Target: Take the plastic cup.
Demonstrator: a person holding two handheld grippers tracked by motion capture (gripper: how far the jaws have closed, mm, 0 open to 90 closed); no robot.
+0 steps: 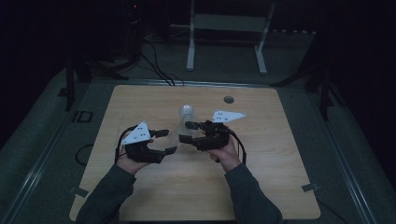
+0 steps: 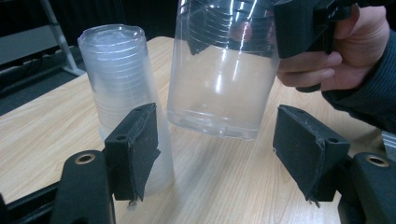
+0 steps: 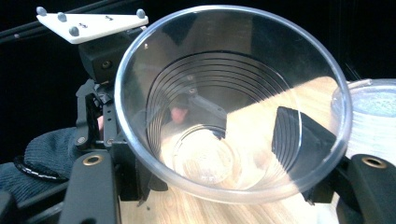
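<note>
A clear plastic cup point(image 1: 180, 136) hangs just above the wooden table point(image 1: 271, 158), and my right gripper point(image 1: 187, 132) is shut on it near the rim. In the right gripper view the cup's mouth point(image 3: 224, 112) faces the camera, between the jaws of the right gripper point(image 3: 215, 154). My left gripper point(image 2: 219, 154) stands open, its pads on either side of the cup's base point(image 2: 219, 79) and apart from it. A stack of clear cups point(image 2: 121, 79) stands upside down on the table, just behind the left jaw. In the high view the stack point(image 1: 187, 112) is beyond both grippers.
A small round hole point(image 1: 228, 99) sits near the table's far edge. A white frame stand point(image 1: 229, 23) and cables lie on the dark floor beyond. The person's right hand point(image 2: 355, 46) is close to the cup.
</note>
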